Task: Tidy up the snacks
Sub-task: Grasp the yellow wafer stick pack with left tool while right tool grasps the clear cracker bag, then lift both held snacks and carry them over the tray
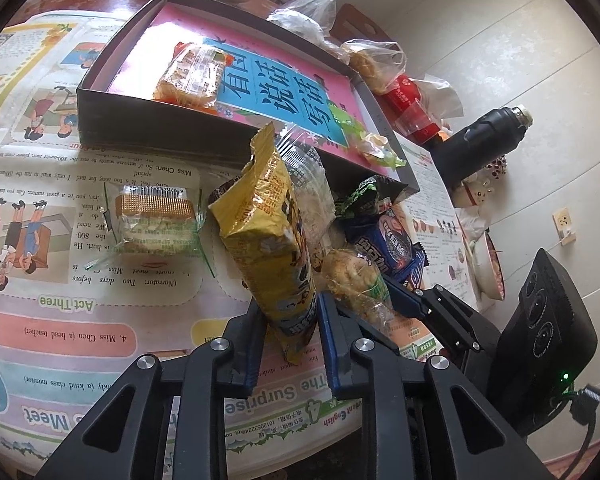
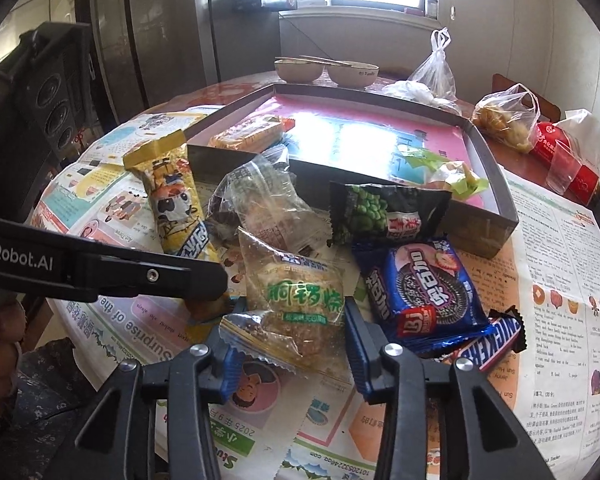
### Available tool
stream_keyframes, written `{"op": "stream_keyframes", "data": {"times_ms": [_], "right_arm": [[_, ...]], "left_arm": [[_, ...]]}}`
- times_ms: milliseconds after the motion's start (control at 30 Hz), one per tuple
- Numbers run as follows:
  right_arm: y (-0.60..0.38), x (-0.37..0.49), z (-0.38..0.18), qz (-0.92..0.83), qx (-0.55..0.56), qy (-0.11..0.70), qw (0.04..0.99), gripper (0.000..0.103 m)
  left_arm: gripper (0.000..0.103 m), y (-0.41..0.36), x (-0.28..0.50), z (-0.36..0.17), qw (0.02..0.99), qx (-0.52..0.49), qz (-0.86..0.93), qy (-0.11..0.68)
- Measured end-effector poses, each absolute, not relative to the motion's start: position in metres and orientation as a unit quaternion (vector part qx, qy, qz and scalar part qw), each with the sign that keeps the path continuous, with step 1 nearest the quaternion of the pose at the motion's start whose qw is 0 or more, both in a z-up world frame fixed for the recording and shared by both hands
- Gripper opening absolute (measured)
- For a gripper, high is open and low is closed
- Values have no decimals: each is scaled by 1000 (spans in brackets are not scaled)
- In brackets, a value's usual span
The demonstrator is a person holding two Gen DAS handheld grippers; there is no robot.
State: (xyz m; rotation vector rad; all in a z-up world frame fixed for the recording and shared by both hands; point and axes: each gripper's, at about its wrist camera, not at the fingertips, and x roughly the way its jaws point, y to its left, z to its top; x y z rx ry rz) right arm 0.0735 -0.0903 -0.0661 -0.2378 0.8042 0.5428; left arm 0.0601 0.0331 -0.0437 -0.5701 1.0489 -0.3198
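My left gripper [image 1: 290, 320] is shut on the bottom end of a yellow snack packet [image 1: 268, 224], which stands tilted above the table; it also shows in the right wrist view [image 2: 176, 208]. My right gripper [image 2: 290, 320] is open around a clear packet with green print [image 2: 296, 300]; the jaws do not press it. Beside it lie a blue cookie packet [image 2: 424, 296], a green pea packet [image 2: 380, 212] and a Snickers bar [image 2: 488, 344]. The shallow dark box [image 1: 112, 116] with a pink liner holds an orange packet [image 1: 192, 76] and a green-wrapped one [image 1: 364, 136].
A clear wafer packet [image 1: 156, 220] lies alone on the newspaper to the left. Two bowls [image 2: 324, 70], plastic bags [image 2: 504, 116], a red tissue pack [image 2: 560, 156] and a black flask [image 1: 480, 140] stand behind and right of the box. The round table's edge curves close in front.
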Motion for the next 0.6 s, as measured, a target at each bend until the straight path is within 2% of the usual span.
{"op": "stream_keyframes", "data": {"times_ms": [600], "right_arm": [[-108, 69, -35, 262, -81, 354, 894, 44]], "left_arm": [[25, 42, 48, -5, 855, -233, -133, 444]]}}
